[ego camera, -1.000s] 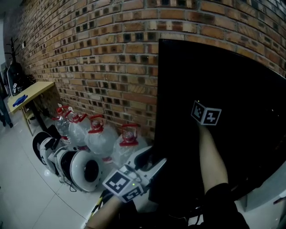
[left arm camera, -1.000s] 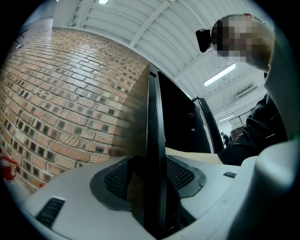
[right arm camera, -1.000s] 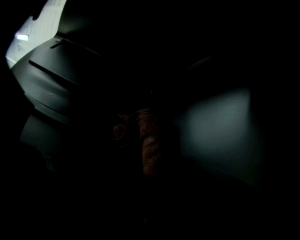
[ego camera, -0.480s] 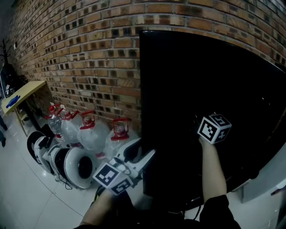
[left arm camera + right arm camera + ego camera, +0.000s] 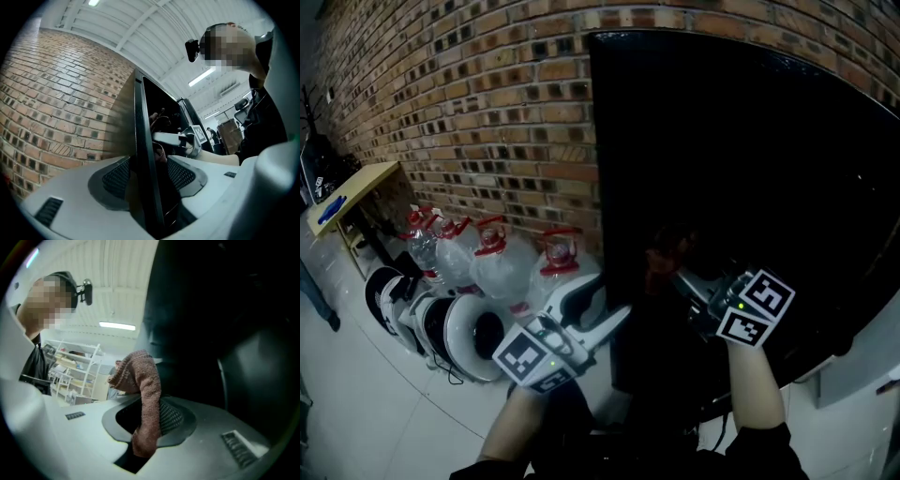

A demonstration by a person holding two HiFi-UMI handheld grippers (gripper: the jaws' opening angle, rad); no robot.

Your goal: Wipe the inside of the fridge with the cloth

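Note:
The fridge (image 5: 741, 159) is a tall black box against a brick wall, its front dark and glossy. My left gripper (image 5: 602, 306) straddles the fridge's left edge (image 5: 143, 154). Its jaws have just been opening, and the black edge stands between the pads (image 5: 117, 176) without being squeezed. My right gripper (image 5: 680, 279) points left across the black front, low down. It is shut on a reddish-brown knitted cloth (image 5: 143, 385), which sticks up and droops over the jaws (image 5: 661, 261). The fridge's inside is hidden.
Several clear water jugs with red caps (image 5: 497, 267) stand on the pale tiled floor along the brick wall (image 5: 487, 112), left of the fridge. White round devices (image 5: 464, 342) lie in front of them. A yellow table (image 5: 352, 192) stands at the far left.
My right gripper has swung down and to the left across the fridge front, and its cloth now shows. The left gripper has stayed at the fridge's edge.

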